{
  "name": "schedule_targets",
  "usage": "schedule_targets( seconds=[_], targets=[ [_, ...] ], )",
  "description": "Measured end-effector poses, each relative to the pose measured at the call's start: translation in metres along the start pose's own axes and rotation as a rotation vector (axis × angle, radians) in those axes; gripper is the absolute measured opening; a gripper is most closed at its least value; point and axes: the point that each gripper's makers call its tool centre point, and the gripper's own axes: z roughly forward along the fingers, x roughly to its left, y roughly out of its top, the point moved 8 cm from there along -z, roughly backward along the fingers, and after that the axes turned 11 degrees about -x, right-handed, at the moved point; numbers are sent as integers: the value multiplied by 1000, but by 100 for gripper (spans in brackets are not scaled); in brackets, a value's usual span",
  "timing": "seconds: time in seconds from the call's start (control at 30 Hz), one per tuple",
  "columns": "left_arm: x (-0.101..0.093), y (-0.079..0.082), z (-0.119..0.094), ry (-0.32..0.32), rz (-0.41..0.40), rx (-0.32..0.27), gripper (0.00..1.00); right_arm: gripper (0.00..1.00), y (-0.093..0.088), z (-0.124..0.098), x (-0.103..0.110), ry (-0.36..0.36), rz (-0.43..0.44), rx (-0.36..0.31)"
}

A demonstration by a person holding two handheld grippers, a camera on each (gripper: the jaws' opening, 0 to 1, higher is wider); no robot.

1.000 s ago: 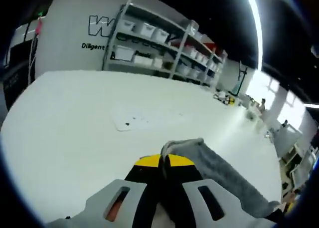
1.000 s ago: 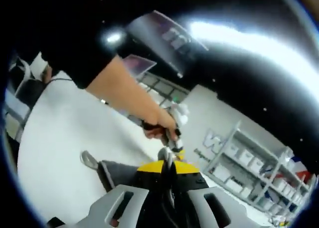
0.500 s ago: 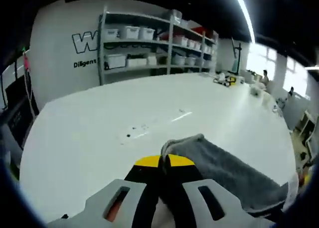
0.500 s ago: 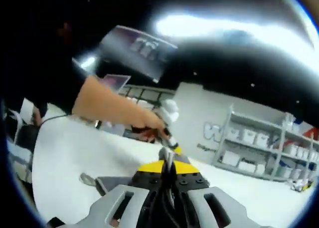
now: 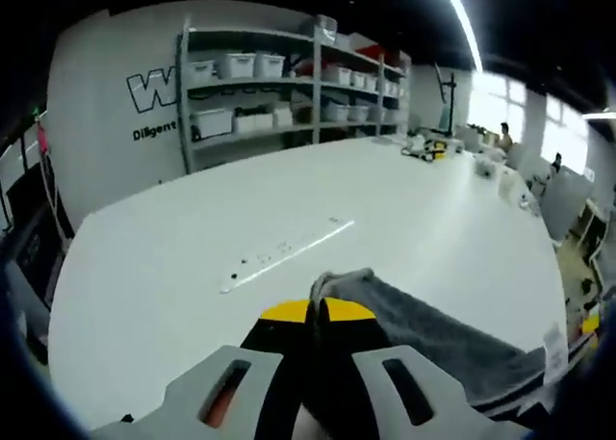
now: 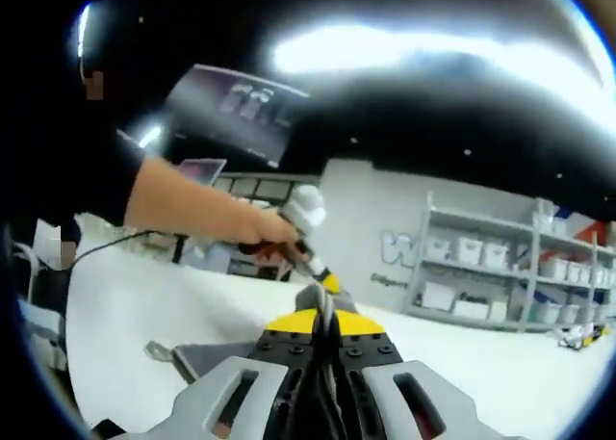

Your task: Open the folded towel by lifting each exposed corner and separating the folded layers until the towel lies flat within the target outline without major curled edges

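Note:
In the left gripper view my left gripper [image 5: 317,310] is shut on a corner of the grey towel [image 5: 433,339], which trails to the right over the white table [image 5: 192,267]. A faint line of outline marks [image 5: 284,255] lies on the table ahead. In the right gripper view my right gripper [image 6: 323,315] is shut on another edge of the grey towel [image 6: 207,358], stretched toward the left. The left gripper [image 6: 310,257], held by a person's hand [image 6: 260,233], shows just beyond my right gripper's tips.
Metal shelves with white bins [image 5: 289,84] stand along the far wall. Small items [image 5: 428,151] sit at the table's far right end. A person's arm [image 6: 173,204] crosses the right gripper view from the left. Chairs [image 6: 38,267] stand at the left of that view.
Both views have swung as the hands moved: the left gripper view leveled out, and the table marks now lie nearer. Both grippers stay shut on the towel.

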Motion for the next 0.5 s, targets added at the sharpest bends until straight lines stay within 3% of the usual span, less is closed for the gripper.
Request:
schedule_targets(
  seconds=[0.07,0.13,0.27,0.4,0.47,0.5],
  targets=[
    [-1,6,1,25,31,-6,5,0,2,-4,-5,-14,19,-4],
    [-3,15,3,41,9,-21,2,0,3,-7,-10,-28,28,-5],
    [-10,29,11,35,15,-33,1,0,-3,-9,-19,-37,57,19],
    [-15,21,17,5,39,24,1,0,-6,-12,-27,-57,74,24],
    [-13,11,15,-21,15,79,1,0,-6,-13,-28,-55,82,26],
    [-7,7,13,-1,10,86,2,0,-6,-13,-28,-49,80,26]
  ],
)
